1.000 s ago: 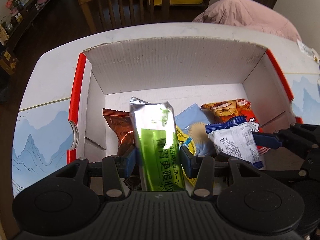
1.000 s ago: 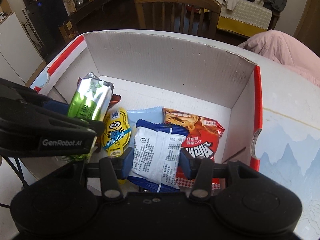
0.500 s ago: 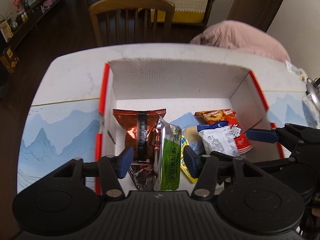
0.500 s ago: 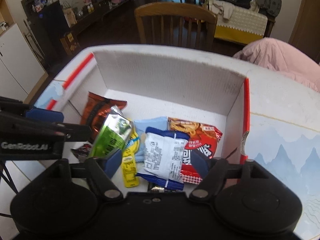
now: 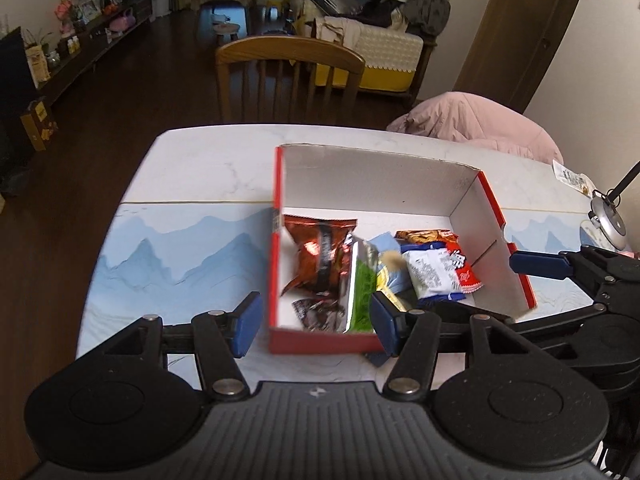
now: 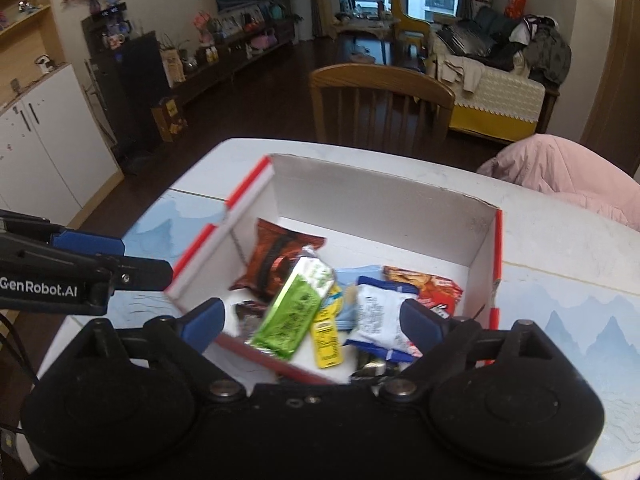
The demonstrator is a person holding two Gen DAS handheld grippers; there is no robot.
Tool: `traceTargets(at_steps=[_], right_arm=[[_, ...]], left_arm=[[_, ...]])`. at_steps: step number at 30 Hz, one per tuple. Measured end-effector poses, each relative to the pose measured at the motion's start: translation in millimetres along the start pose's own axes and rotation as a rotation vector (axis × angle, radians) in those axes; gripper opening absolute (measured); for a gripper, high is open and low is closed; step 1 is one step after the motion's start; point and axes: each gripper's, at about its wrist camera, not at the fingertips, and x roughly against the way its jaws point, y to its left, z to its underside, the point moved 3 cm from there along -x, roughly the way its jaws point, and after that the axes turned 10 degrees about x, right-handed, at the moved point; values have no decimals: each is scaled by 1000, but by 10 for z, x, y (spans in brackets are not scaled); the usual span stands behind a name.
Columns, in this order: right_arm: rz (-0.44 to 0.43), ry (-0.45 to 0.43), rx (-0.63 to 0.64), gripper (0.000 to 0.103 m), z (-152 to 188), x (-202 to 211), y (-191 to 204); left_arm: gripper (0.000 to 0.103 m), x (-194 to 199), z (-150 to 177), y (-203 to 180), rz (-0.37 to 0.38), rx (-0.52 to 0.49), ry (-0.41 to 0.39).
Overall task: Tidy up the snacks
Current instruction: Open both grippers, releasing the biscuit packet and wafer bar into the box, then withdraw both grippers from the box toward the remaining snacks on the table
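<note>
On the desk [image 5: 192,176], I see both hand-held grippers, left [image 5: 312,326] and right [image 6: 312,320], opening and empty; snack packets lie inside the red-edged white cardboard box [image 6: 380,204] at 12 o'clock.

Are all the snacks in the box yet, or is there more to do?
Done: the green pack, the white-and-blue pack and other snacks lie in the box. In hand: nothing; the left tongs and right tongs are opening, empty, above it. Left: no snacks show outside the box.
</note>
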Motion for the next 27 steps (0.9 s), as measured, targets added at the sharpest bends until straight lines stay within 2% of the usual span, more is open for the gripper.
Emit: traceTargets(at_steps=[4,7,8,19,27], right_arm=[[-12,-28,-4,98,38,144,168],[-26,-50,-10,100,104,242,300],[-31,-54,-10,100,129,270,344],[-62,-63,-15,102,471,475,739],[-50,-40,-30,102,730,545,912]], left_arm=[[59,220,138,136,-3,1,-22],[69,357,249,237,-9,10,-38],[70,407,287,267,-10,13,-45],[76,746,679,476,-4,0,-75],[77,742,883,558,16,0,-49]])
